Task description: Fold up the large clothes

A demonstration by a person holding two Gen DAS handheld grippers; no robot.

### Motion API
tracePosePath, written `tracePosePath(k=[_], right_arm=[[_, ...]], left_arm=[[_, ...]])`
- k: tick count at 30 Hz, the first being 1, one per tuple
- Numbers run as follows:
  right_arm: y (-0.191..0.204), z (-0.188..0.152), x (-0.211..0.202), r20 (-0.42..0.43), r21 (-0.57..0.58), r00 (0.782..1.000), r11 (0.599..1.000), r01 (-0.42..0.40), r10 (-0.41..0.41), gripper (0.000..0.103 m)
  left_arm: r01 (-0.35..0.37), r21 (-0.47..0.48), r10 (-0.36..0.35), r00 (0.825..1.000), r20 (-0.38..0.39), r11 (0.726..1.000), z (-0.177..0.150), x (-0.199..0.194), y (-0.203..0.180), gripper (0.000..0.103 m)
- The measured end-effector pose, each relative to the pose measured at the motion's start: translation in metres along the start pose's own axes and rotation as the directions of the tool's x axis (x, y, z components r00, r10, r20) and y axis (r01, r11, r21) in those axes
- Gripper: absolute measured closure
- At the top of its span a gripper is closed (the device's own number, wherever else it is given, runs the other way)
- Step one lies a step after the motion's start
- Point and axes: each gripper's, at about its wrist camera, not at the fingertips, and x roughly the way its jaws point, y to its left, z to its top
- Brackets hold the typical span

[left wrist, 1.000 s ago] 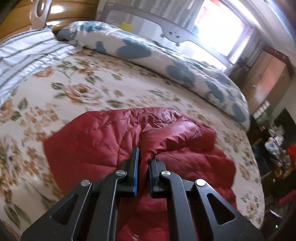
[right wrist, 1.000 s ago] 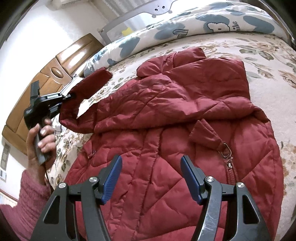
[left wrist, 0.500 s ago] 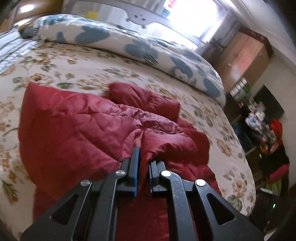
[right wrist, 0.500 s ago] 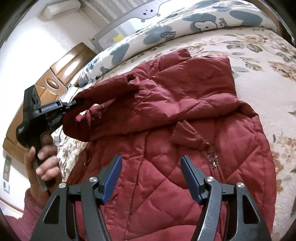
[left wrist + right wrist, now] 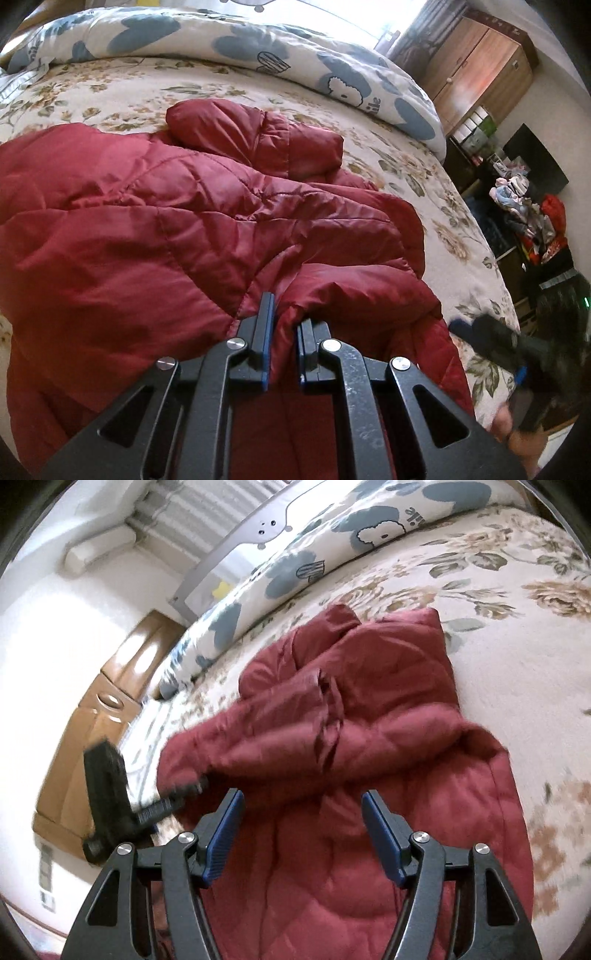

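Two views. L wrist: left tongs (image 5: 282, 332) pinched narrow on sleeve fold of dark-red quilted puffer jacket (image 5: 166, 229), lying on floral bed (image 5: 424, 173). Lay sleeve flat across chest before release.
R wrist: right tongs (image 5: 303, 830) wide, empty, above jacket front; ready to pin fold.

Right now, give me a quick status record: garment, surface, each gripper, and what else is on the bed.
garment: red quilted jacket, sleeve folded across its body
surface: floral bedsheet
left gripper: shut on a fold of the jacket
right gripper: open, above the jacket's lower part, holding nothing
also on bed: blue-and-white duvet along the far edge
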Motion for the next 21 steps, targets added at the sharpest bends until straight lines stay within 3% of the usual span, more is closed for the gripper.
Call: tracePosePath(k=[4, 12, 13, 14, 16, 21], right_arm=[[-0.016, 0.027, 0.028, -0.014, 0.082, 0.998, 0.995, -0.06, 0.061, 0.034], [-0.039, 0.045, 0.089, -0.087, 0.183, 0.991, 0.98, -0.081, 0.098, 0.038], [-0.04, 0.045, 0.093, -0.094, 0.187, 0.99, 0.979, -0.082, 0.101, 0.044], [-0.04, 0.044, 0.097, -0.101, 0.188, 0.989, 0.978, -0.085, 0.106, 0.061], [-0.042, 0.043, 0.101, -0.113, 0.205, 0.986, 0.974, -0.098, 0.123, 0.085], [-0.037, 0.043, 0.09, -0.076, 0.19, 0.989, 0.975, -0.114, 0.13, 0.094]], left_arm=[[-0.01, 0.02, 0.011, 1.0, -0.006, 1.0, 0.0, 0.0, -0.002, 0.097], [0.007, 0.023, -0.007, 1.0, -0.024, 1.0, 0.002, -0.001, 0.0, 0.092], [0.012, 0.021, -0.011, 0.999, -0.034, 1.0, 0.002, -0.001, 0.0, 0.092], [0.013, 0.021, -0.012, 0.999, -0.046, 1.0, 0.003, -0.001, 0.0, 0.091], [0.009, 0.023, -0.007, 0.997, -0.072, 1.0, 0.003, -0.002, 0.0, 0.09], [0.054, 0.038, -0.05, 0.993, -0.106, 0.998, -0.001, -0.012, 0.001, 0.086]])
